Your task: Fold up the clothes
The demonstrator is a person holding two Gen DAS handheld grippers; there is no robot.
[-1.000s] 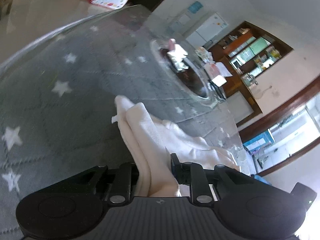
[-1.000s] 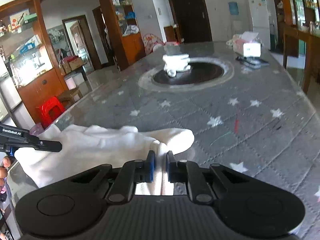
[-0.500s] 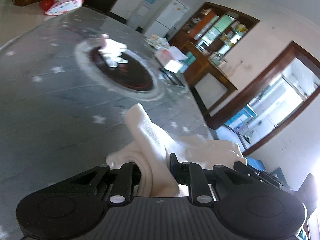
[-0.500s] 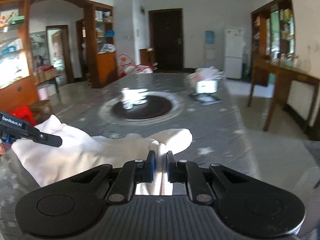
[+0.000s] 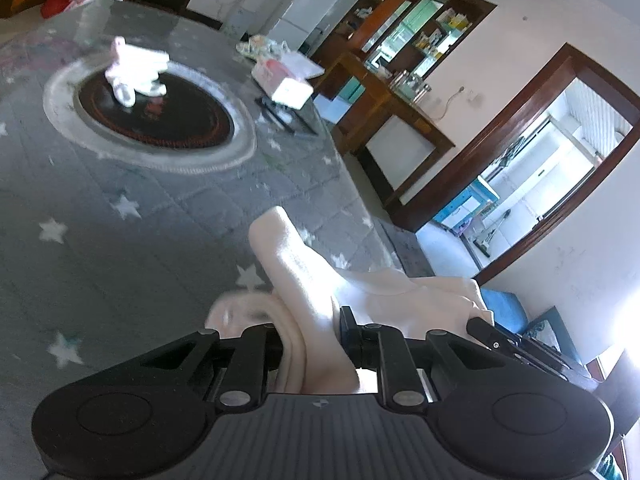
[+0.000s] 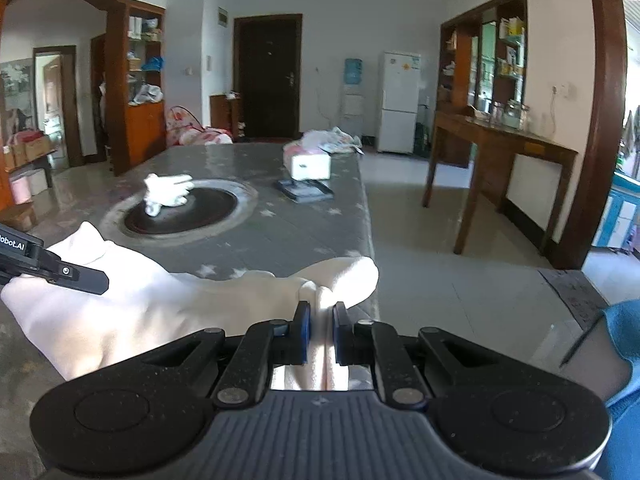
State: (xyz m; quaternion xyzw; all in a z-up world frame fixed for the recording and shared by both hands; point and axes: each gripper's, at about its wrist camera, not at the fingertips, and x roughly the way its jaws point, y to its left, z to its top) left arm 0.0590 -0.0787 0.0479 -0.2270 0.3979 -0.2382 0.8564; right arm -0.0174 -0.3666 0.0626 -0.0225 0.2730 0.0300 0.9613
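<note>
My right gripper's (image 6: 319, 330) two black fingers (image 6: 301, 332) are closed on a fold of the cream garment (image 6: 168, 300), the cloth pinched flat between the blue-edged pads. My left gripper (image 5: 310, 338) is likewise clamped on the same garment (image 5: 304, 280), with a thick bunch of fabric standing up between its fingers (image 5: 348, 330).

The right gripper points level down the length of the table (image 6: 280, 224), over the near right corner. The left gripper is tilted, so the room leans in its view. Each gripper shows in the other's camera, one at either end of the garment, which stretches between them over the table's near edge. I cannot tell how much of it rests on the surface.

Farther along the grey, star-patterned table, a dark round inset (image 6: 182, 212) holds a small crumpled white cloth (image 6: 166, 192). Beyond that sits a white tissue box (image 6: 308, 162), with a flat dark item (image 6: 304, 191) just beside it and a loose heap of bags (image 6: 332, 138) behind.

A blue sleeve (image 6: 622, 360) shows at the lower right edge.
</note>
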